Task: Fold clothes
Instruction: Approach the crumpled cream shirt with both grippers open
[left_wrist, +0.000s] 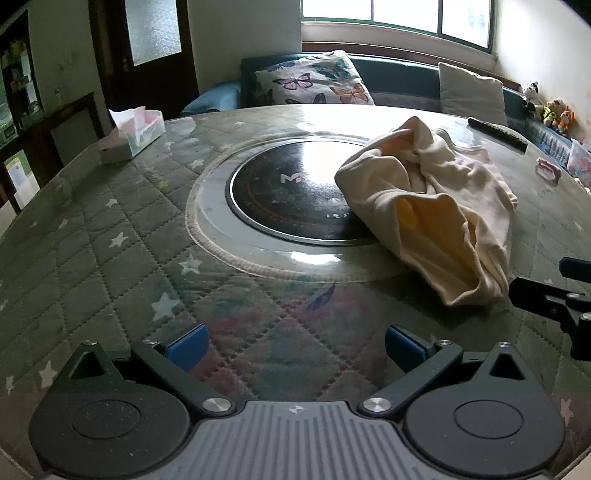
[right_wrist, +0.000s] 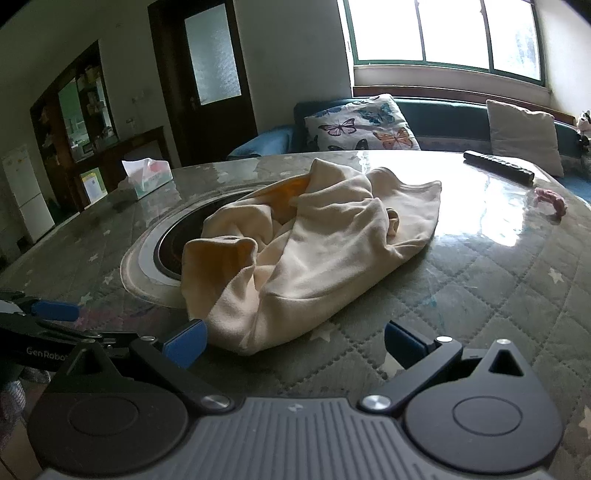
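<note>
I see the cream garment (right_wrist: 310, 254) crumpled on the desk (right_wrist: 480, 280), just ahead of my right hand-held gripper (right_wrist: 295, 347), jaws wide and empty. Left hand-held gripper (left_wrist: 295, 349) also wide, garment ahead to its right.

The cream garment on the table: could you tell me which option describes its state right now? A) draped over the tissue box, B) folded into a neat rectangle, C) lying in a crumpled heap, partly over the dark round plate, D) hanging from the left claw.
C: the cream garment lies bunched and creased, its edge overlapping the dark round plate, while both the left claw and right claw are open and hold nothing.
</note>
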